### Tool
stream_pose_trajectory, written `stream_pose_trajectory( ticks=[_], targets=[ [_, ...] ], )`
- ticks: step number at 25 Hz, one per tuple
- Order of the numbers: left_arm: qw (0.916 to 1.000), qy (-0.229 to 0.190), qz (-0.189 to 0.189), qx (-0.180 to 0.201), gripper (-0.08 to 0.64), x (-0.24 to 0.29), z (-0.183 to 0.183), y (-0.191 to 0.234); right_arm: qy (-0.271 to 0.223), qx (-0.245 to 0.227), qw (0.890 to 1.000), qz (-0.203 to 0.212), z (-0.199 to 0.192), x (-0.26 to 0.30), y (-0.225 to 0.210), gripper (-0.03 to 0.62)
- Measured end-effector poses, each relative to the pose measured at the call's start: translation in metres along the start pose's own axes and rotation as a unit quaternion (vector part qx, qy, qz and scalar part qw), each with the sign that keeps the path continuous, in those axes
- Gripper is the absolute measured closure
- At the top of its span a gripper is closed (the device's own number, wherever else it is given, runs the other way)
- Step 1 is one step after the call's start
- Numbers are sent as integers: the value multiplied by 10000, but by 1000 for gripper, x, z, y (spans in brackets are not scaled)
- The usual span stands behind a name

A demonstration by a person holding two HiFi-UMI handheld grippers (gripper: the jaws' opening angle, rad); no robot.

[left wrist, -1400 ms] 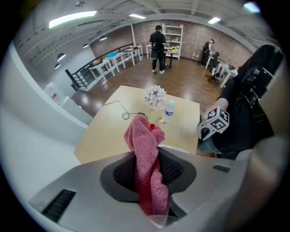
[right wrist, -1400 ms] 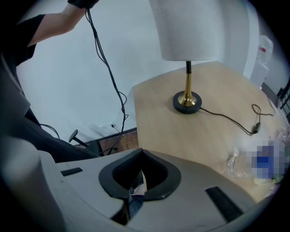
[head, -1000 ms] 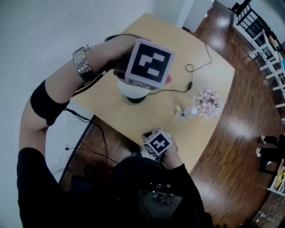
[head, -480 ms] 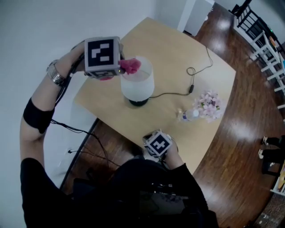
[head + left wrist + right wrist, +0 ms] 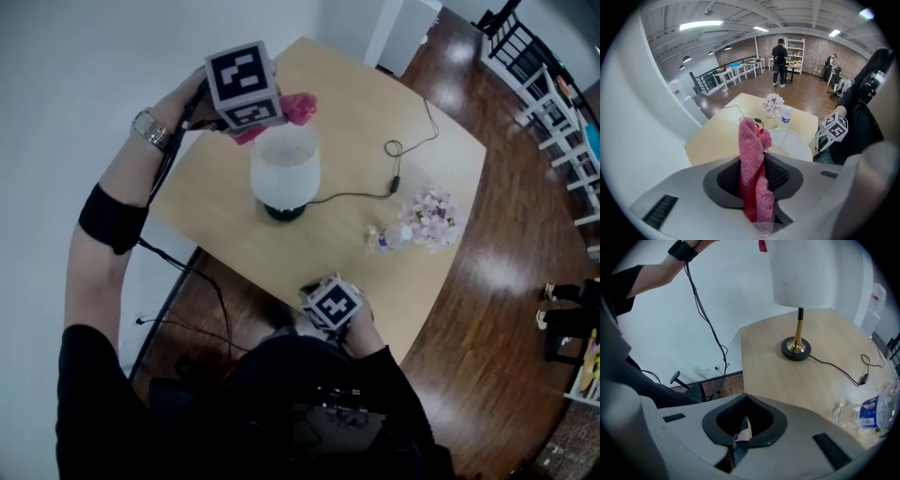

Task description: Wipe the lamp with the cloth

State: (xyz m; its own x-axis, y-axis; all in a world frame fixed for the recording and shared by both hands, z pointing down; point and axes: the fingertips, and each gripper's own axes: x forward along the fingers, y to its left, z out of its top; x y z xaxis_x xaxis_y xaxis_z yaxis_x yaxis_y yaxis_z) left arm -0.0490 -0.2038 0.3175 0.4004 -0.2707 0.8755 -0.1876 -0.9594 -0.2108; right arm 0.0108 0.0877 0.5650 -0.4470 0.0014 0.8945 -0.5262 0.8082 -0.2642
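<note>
The lamp, a white drum shade on a brass stem and black base, stands on the wooden table. My left gripper is held at the shade's far left rim, shut on a pink cloth. In the left gripper view the cloth is pinched between the jaws, its free end sticking up beside the shade's open top. Whether cloth and shade touch I cannot tell. My right gripper stays at the table's near edge, shut with nothing in it; the lamp base lies beyond it.
The lamp's black cord runs to the far right of the table. A lying water bottle and a bunch of pale flowers sit right of the lamp. Cables hang off the table's left edge. People stand far back.
My left gripper, with the cloth, has swung from above the lamp shade to its left and then to its far left rim, rolling as it went. The right gripper has not moved.
</note>
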Motion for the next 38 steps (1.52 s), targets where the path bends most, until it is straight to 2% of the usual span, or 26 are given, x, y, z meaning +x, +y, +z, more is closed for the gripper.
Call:
stream_pose_trajectory(
  ticks=[4,8,12,14,17,21,24,27,29,31,33,35,38],
  targets=[
    [9998,-24,20,175,442,5,24,-1,30,-24,9999,-107,-1,2,5,590],
    [9979,72,-254,592,442,13,52,-26,66,-78,9998,-155,-3,2,18,589],
    [9895,163,-720,1239,442,20,69,-76,-4,56,9996,-265,-9,-3,18,589],
    [9849,210,-814,1514,442,17,66,-98,-55,151,9993,-338,-12,-8,16,589],
    [9823,431,-591,1722,442,7,48,-108,-117,285,9988,-375,-14,-10,11,590],
    [9833,825,-55,1621,442,-13,10,-98,-141,237,9991,-330,-11,-7,14,589],
    [9890,891,154,1169,442,-26,-20,-87,-197,68,9993,-318,-4,-8,17,589],
    [9979,283,351,468,442,-44,-29,-78,-304,-46,9992,-266,-2,-13,14,589],
    [9976,-172,671,3,442,-60,-33,-72,-427,-50,9987,-264,-3,-19,7,589],
    [9920,-528,1011,-548,442,-72,-43,-76,-560,12,9981,-257,-5,-24,-2,589],
    [9830,-790,1155,-1189,442,-70,-55,-101,-704,117,9973,-197,-7,-28,-8,589],
    [9734,-891,1097,-1805,442,-48,-71,-137,-794,201,9966,-95,-10,-29,-13,589],
    [9562,-893,751,-2685,442,13,-93,-200,-806,269,9964,26,-22,-26,-18,589]
  ],
)
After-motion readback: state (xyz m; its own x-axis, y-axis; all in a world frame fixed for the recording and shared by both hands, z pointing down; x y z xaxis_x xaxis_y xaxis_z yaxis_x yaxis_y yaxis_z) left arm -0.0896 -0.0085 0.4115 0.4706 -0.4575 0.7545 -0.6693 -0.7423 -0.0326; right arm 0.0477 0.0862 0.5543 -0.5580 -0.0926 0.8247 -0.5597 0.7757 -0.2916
